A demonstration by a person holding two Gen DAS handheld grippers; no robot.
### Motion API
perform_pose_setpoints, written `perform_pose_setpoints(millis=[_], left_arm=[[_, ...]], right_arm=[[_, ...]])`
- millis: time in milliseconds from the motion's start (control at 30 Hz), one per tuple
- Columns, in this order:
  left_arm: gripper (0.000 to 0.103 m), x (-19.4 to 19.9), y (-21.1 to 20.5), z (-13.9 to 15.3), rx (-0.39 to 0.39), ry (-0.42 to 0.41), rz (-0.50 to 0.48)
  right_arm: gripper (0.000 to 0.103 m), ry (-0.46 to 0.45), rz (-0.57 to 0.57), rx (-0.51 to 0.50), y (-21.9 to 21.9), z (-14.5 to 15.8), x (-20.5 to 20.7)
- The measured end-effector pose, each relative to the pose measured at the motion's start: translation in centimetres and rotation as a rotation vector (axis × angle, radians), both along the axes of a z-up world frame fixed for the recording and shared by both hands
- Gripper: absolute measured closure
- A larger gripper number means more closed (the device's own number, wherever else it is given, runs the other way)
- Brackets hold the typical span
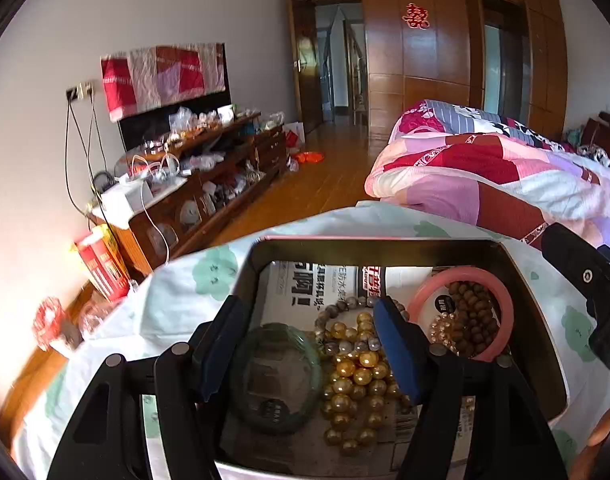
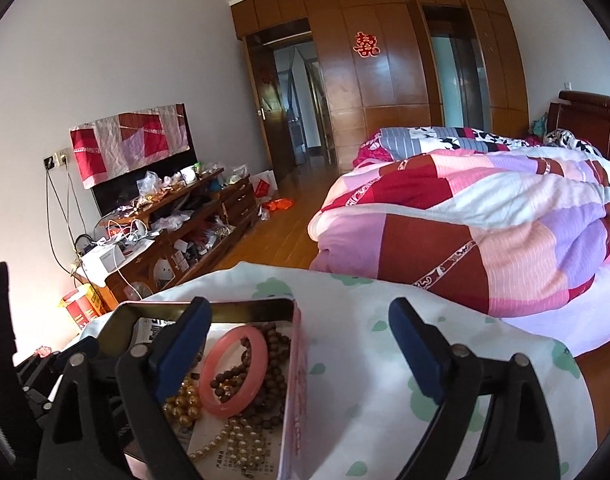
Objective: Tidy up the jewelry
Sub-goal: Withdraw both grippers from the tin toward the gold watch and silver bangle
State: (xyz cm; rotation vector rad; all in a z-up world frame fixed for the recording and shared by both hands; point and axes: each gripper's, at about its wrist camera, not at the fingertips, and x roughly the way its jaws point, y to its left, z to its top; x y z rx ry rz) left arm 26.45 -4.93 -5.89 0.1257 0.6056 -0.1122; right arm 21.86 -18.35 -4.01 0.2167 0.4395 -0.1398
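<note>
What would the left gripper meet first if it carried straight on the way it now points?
Most likely the gold bead strand in the tin box, lying between the open left gripper fingers, beside the green bangle; depth is uncertain.
</note>
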Motion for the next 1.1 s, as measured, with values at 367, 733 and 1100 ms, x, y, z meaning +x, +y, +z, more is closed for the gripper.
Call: perform_pose_setpoints(millis=[367,733,1100], left_arm=[[0.035,-3.2,2.2,1.1,-0.02,-0.04,0.031],[0.035,-7.2,4.7,1.2,-0.042,-0.018,0.087],[0.035,-10.9,6.4,1.3,-0.056,-0.014,0.116]], right_arm=[[0.011,0.05,0.005,0.031,-0.9,0.0,-3.2],[0.011,0.063,-0.008,-0.017,-1.4,0.1,-7.4],[0.011,0.072,0.008,0.004,-1.5,-0.4,-11.1]])
